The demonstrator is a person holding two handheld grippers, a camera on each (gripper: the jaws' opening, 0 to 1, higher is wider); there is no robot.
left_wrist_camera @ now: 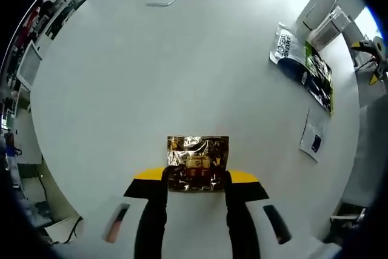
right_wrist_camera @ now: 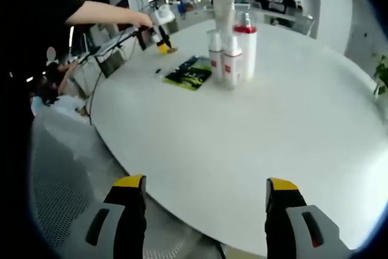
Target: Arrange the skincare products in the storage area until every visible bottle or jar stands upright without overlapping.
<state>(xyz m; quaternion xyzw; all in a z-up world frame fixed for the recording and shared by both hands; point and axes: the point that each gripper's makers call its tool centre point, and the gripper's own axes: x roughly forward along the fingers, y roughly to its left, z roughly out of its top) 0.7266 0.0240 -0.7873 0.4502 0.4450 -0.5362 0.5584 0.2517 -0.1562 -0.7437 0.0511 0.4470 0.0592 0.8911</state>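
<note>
Upright white red-labelled skincare bottles (right_wrist_camera: 231,47)

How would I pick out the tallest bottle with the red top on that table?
Start at the big white round table in the right gripper view and find the cluster of white bottles standing upright near its far side. The spray bottle is on the cluster's right; alone among them it wears a red collar under a clear cap.

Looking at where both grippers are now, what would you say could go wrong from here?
1. The left gripper is shut on a crinkly foil sachet held only at its lower edge; it might slip or tear when set down.
2. The white bottles stand tightly clustered; reaching in with the open right gripper could topple one.
3. The dark packets lie overlapping, near the table's edge, where a nudge could push them off.
</note>
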